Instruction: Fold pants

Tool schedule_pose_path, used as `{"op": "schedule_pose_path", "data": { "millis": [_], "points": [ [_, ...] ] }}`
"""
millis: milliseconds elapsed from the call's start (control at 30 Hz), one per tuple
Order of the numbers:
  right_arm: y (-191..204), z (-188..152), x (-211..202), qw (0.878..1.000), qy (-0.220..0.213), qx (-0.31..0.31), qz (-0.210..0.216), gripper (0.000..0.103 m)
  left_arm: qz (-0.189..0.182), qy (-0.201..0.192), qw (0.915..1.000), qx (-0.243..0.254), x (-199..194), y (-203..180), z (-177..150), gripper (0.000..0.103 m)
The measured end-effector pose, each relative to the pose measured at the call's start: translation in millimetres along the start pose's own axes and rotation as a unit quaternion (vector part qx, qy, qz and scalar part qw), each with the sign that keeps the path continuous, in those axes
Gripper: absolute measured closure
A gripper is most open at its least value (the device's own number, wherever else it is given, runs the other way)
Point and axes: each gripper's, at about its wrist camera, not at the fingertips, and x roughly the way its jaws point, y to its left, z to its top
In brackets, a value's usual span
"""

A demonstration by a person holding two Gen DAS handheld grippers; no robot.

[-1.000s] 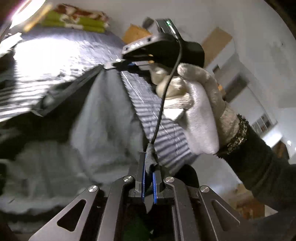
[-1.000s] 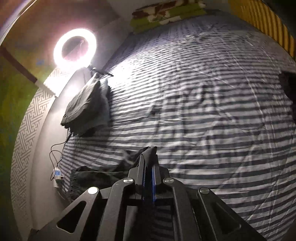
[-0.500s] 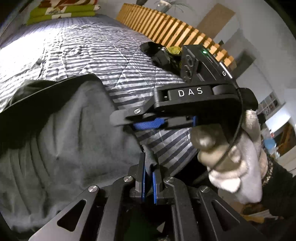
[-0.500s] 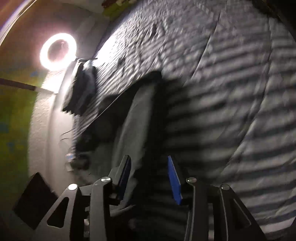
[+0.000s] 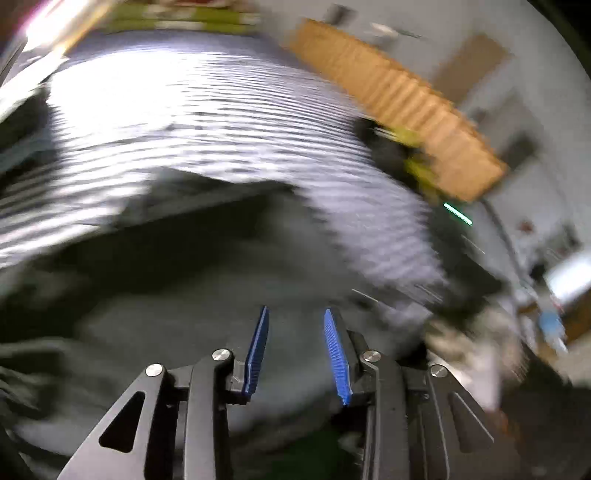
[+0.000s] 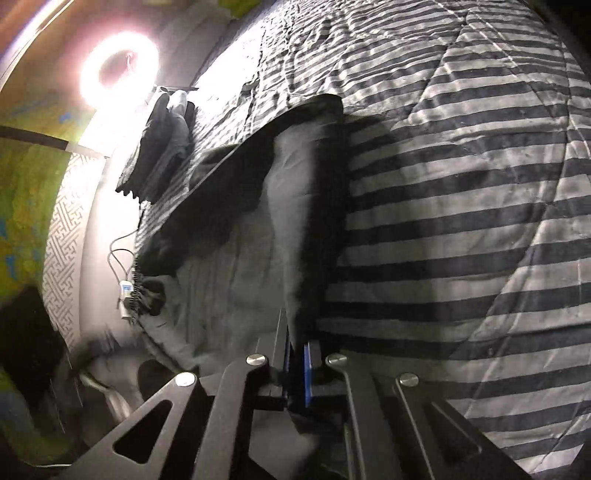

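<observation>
The grey pants [image 5: 207,280] lie spread on the striped bed cover [image 5: 221,122], their dark outer side folded over along the far edge. The left wrist view is blurred by motion. My left gripper [image 5: 295,312] hovers just over the grey fabric with its jaws opening and its blue pads [image 5: 258,347] apart, pressing on nothing. In the right wrist view the pants [image 6: 236,280] stretch away from me, and my right gripper [image 6: 295,341] is shut on their dark near edge.
A ring light [image 6: 118,72] glares at the far left, with a folded dark garment [image 6: 162,147] below it and a cable with a plug [image 6: 125,288] on the bed's side. A slatted wooden headboard [image 5: 399,96] and folded blankets [image 5: 184,18] sit beyond. A gloved hand [image 5: 472,339] blurs at the right.
My left gripper has let go of the fabric and its jaws have parted. My right gripper, open half a second ago, has shut on the pants' edge. The pants now lie lower on the bed.
</observation>
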Motion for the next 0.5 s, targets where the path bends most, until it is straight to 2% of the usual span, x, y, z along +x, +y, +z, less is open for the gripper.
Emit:
{"op": "schedule_pose_path", "data": {
  "millis": [67,100,133,267,400,467,500],
  "points": [
    [-3,-1,1,1.000,0.000,0.001,-0.003,0.095,0.030,0.002,0.9994,-0.020,13,25,19,0.099],
    [-5,-3,1,1.000,0.000,0.006,-0.006,0.094,0.041,0.002,0.9986,-0.034,22,38,29,0.101],
    [-7,-5,1,1.000,0.001,0.008,-0.006,0.092,0.041,0.002,0.9983,-0.040,30,45,35,0.101],
    [-14,-13,4,1.000,0.007,0.010,-0.009,0.091,0.052,0.005,0.9963,-0.068,57,68,51,0.101],
    [-14,-18,5,1.000,0.018,0.003,-0.006,0.086,0.099,0.000,0.9937,-0.052,84,79,53,0.101],
    [-14,-20,4,1.000,0.022,-0.005,-0.007,0.085,0.089,0.007,0.9932,-0.075,92,90,52,0.101],
    [-12,-21,4,1.000,0.026,-0.011,-0.009,0.085,0.080,-0.002,0.9934,-0.082,90,94,51,0.101]
  ]
}}
